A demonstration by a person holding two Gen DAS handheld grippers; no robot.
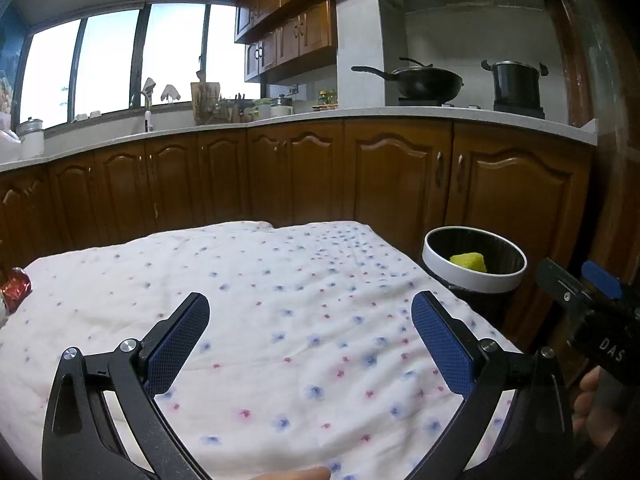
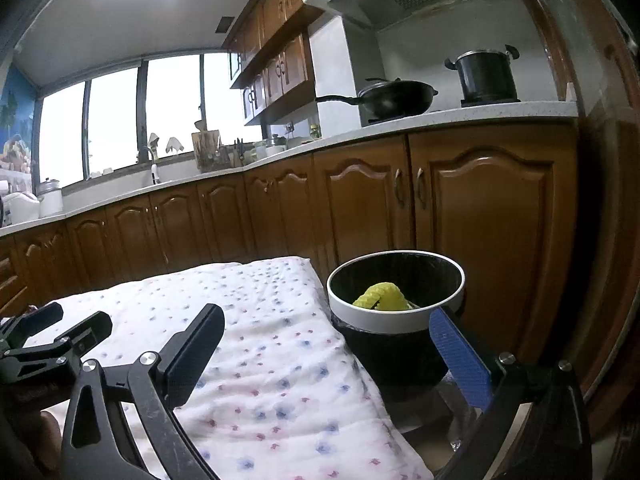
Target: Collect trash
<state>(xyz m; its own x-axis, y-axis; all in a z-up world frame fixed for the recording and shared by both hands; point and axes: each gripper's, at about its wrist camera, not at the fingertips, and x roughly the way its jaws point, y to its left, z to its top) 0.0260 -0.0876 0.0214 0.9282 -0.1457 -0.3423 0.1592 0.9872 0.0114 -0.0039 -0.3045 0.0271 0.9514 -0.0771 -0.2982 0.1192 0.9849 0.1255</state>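
Observation:
A black trash bin with a white rim stands at the right side of a table covered in a floral white cloth. A yellow crumpled piece of trash lies inside the bin. At the cloth's far left edge sits a red shiny wrapper. My left gripper hovers open over the cloth, holding nothing. My right gripper is open and empty, spanning the cloth's right edge and the bin. The right gripper's body shows at the right edge of the left wrist view.
Brown wooden base cabinets run behind the table under a white counter. On the counter are a wok and a black pot on a stove, plus a sink tap. A person's hand shows at lower right.

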